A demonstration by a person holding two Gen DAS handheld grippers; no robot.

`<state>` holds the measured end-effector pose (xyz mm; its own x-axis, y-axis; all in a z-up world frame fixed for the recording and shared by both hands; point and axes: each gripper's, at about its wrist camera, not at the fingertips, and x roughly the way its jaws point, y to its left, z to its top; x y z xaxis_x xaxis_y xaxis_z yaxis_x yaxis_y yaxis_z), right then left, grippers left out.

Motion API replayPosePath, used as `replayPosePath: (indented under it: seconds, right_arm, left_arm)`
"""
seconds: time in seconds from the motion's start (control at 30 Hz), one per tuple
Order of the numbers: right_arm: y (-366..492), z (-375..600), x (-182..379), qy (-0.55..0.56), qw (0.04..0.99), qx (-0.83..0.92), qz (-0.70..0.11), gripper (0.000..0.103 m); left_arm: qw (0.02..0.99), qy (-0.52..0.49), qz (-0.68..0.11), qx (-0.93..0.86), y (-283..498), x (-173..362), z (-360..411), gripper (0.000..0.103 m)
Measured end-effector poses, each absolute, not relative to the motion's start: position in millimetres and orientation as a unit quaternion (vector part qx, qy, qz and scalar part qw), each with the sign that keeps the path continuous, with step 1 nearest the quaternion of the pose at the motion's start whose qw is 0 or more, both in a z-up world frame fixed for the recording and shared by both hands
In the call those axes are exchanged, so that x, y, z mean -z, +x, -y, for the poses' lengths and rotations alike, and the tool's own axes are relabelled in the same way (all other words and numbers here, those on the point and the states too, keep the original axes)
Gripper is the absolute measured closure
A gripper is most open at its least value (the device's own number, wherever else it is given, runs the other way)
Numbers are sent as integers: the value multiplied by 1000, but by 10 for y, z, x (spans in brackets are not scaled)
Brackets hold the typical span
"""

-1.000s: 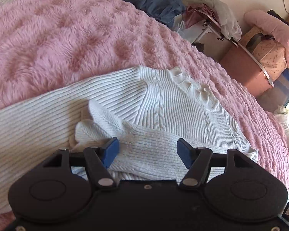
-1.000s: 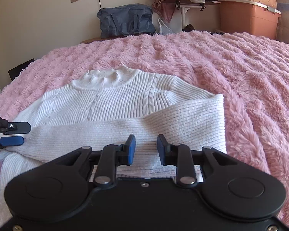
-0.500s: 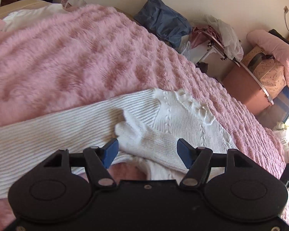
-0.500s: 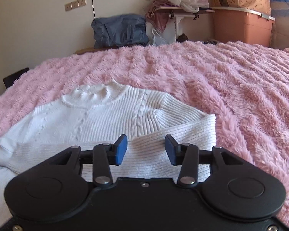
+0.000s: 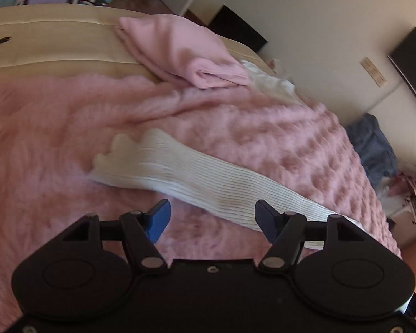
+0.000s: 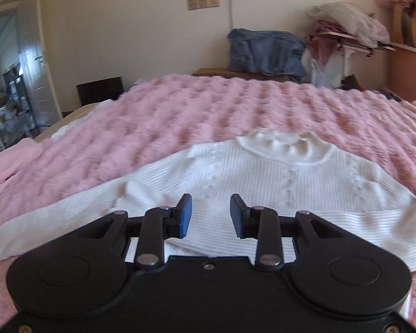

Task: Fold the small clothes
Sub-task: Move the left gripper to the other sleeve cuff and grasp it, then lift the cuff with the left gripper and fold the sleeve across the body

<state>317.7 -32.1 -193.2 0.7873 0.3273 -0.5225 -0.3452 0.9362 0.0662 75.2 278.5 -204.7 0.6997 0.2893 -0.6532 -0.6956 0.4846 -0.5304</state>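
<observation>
Through my left wrist camera, left gripper (image 5: 212,217) held spread and empty above the pink blanket (image 5: 277,138), white sweater sleeve (image 5: 197,177) stretched just ahead, through my right, right gripper (image 6: 210,215) released over the white sweater (image 6: 277,177), lying flat, one sleeve folded across.
</observation>
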Motion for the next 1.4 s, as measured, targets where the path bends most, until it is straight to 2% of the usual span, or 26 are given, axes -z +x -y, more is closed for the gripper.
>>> replayPosePath:
  seconds: [0.3,0.37,0.53,0.6,0.63,0.67,0.77,0.83,1.17,1.4]
  right_arm:
    - [3151,-250,2129,-37,930,-210,-299,70]
    - [3170,-266,2157,-43,929,-209,-303,70]
    - [3242,-305,2248,-58,927,-202,-310,70]
    - [3263,-308,2267,-58,927,-202,-312,70]
    - [3269,-313,2277,-59,927,-201,-312,70]
    - [3274,-320,2286,-61,926,-201,-313,70]
    - [3273,-345,2303,-61,926,-201,-313,66]
    - [3262,-361,2315,-63,926,-202,-312,63]
    - [3253,-399,2391,-76,923,-205,-316,58]
    - [3059,75,2022,-27,933,-212,-289,58]
  left_arm:
    - [797,-444,-201,-357,527,2339,-3059,34]
    - [794,-448,-183,-366,527,2353,-3091,39]
    - [793,-464,-155,-364,545,2404,-3142,42]
    - [793,-467,-143,-363,511,2419,-3148,55]
    - [793,-470,-140,-361,506,2429,-3158,77]
    - [792,-481,-137,-352,495,2450,-3177,91]
    - [789,-490,-132,-346,496,2481,-3189,97]
    - [794,-487,-122,-343,490,2457,-3163,99]
    - [865,-411,-85,-274,641,1902,-2958,99]
    - [917,-369,-50,-146,1408,1183,-2638,99]
